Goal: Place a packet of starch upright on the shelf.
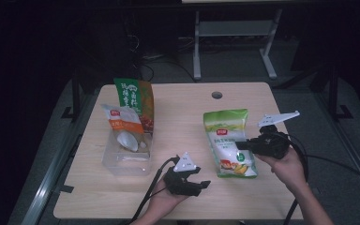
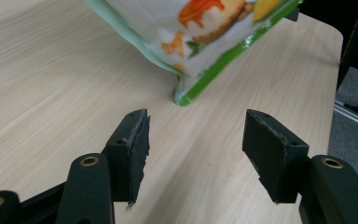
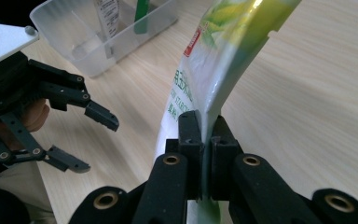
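A green and white snack bag [image 1: 227,143] with a corn picture hangs tilted at the table's centre right, its lower corner close to the wood [image 2: 205,28]. My right gripper [image 1: 240,145] is shut on the bag's right edge, and the film is pinched between the pads [image 3: 205,123]. My left gripper [image 1: 202,177] sits low near the front edge, just left of the bag's bottom corner. Its jaws stand open [image 2: 196,135] with only bare table between them. The right gripper view also has the left gripper [image 3: 88,140], held in a hand.
A clear plastic bin [image 1: 122,164] stands at the left of the table. A green and orange bag [image 1: 136,101] and a white and orange bag [image 1: 124,126] stand upright inside it. A cable hole [image 1: 217,95] lies near the far edge. Cables trail off the front.
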`<state>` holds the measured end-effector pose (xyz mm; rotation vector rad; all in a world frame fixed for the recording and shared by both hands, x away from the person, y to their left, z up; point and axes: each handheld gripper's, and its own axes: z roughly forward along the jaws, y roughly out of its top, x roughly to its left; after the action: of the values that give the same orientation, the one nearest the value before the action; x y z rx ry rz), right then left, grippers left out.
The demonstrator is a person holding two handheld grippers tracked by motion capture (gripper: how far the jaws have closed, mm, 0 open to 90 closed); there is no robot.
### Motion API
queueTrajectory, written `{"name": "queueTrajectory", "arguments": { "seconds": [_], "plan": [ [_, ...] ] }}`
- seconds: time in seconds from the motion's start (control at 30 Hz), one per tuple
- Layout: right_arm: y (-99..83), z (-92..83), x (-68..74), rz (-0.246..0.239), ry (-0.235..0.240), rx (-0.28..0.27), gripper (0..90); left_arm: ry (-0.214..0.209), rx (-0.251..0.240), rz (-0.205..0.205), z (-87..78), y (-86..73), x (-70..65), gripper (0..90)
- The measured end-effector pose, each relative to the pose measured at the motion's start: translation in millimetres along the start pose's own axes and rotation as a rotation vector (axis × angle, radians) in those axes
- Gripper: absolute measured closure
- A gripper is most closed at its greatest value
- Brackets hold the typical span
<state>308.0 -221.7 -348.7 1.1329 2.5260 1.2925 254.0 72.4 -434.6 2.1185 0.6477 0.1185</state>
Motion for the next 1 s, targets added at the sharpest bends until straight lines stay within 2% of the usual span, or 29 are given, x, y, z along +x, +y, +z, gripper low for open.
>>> {"name": "queueTrajectory", "arguments": {
  "seconds": [0.47, 0.53, 0.6, 0.67, 0.83, 1.0],
  "plan": [
    [16.3, 8.4, 11.3, -0.044, 0.005, -0.009, 86.6, 0.006, -0.023, -0.031, -16.3, -16.5, 3.4, 36.9],
    [18.2, 8.7, 13.2, -0.049, 0.007, -0.014, 86.6, 0.015, -0.015, -0.017, -17.7, -18.5, 5.1, 36.4],
    [19.8, 9.5, 14.5, -0.054, 0.009, -0.017, 86.6, 0.016, -0.025, -0.030, -18.0, -20.2, 4.6, 36.2],
    [21.2, 10.7, 15.5, -0.056, 0.013, -0.015, 86.6, 0.023, -0.023, -0.015, -19.3, -21.9, 5.7, 35.8],
    [25.5, 14.1, 19.4, -0.065, 0.019, -0.017, 86.6, 0.010, -0.031, -0.028, -20.8, -24.7, 6.0, 35.3],
    [33.6, 17.7, 25.3, -0.088, 0.032, -0.026, 86.6, 0.010, -0.035, -0.021, -23.2, -25.7, 4.6, 34.6]
  ]
}}
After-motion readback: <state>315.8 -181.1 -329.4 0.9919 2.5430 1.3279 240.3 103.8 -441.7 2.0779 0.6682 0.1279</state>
